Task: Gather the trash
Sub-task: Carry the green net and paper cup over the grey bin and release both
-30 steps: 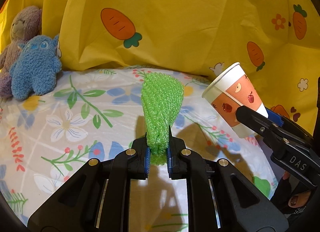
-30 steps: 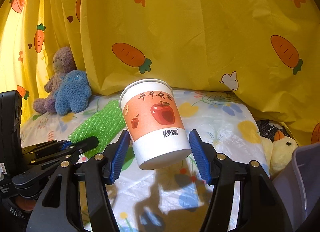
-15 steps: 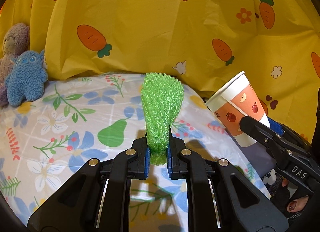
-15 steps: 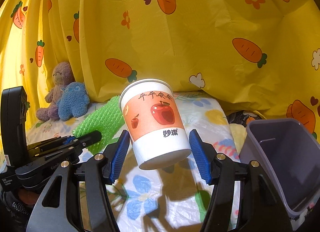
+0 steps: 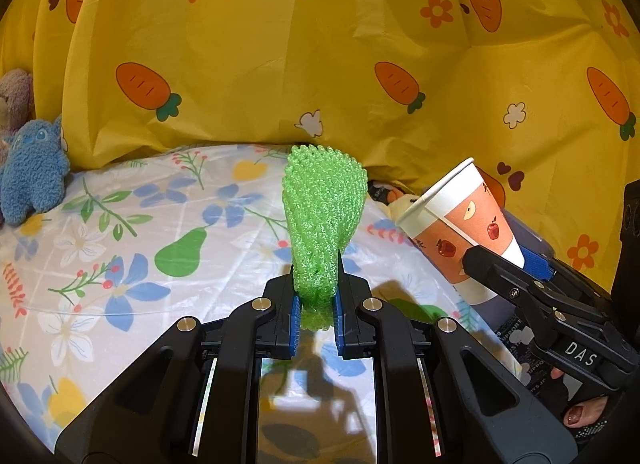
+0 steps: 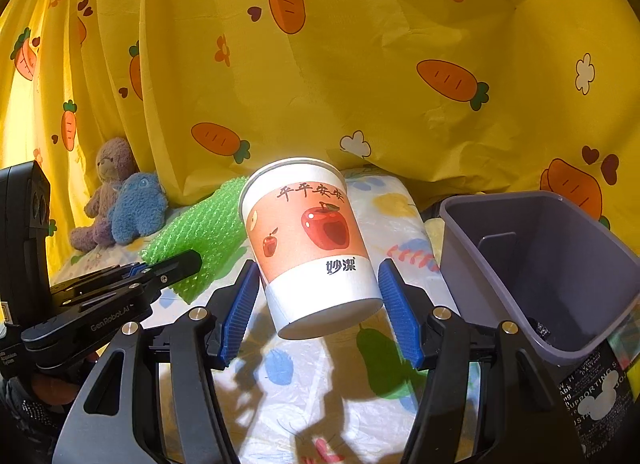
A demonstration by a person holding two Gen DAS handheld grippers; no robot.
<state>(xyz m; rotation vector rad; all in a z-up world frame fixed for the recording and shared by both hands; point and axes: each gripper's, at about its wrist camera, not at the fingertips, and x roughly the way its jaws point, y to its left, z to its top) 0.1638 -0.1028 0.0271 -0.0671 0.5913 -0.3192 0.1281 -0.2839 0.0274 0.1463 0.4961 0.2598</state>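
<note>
My left gripper [image 5: 316, 304] is shut on a green foam net sleeve [image 5: 322, 220], held upright above the floral tablecloth [image 5: 120, 264]. My right gripper [image 6: 316, 300] is shut on a paper cup with red apples [image 6: 308, 236], tilted, rim pointing away. The cup also shows in the left wrist view [image 5: 460, 224], and the green sleeve shows in the right wrist view [image 6: 200, 232]. A grey plastic bin [image 6: 560, 264] stands open just right of the cup, at the table's right edge.
A yellow carrot-print curtain [image 5: 320, 64] closes off the back. A blue plush toy [image 5: 32, 180] and a purple teddy [image 6: 108, 184] sit at the far left. A yellow duck plush [image 5: 400, 200] lies behind the cup.
Both grippers have moved right with their loads. The grey bin has come further into the right wrist view and now sits close beside the cup.
</note>
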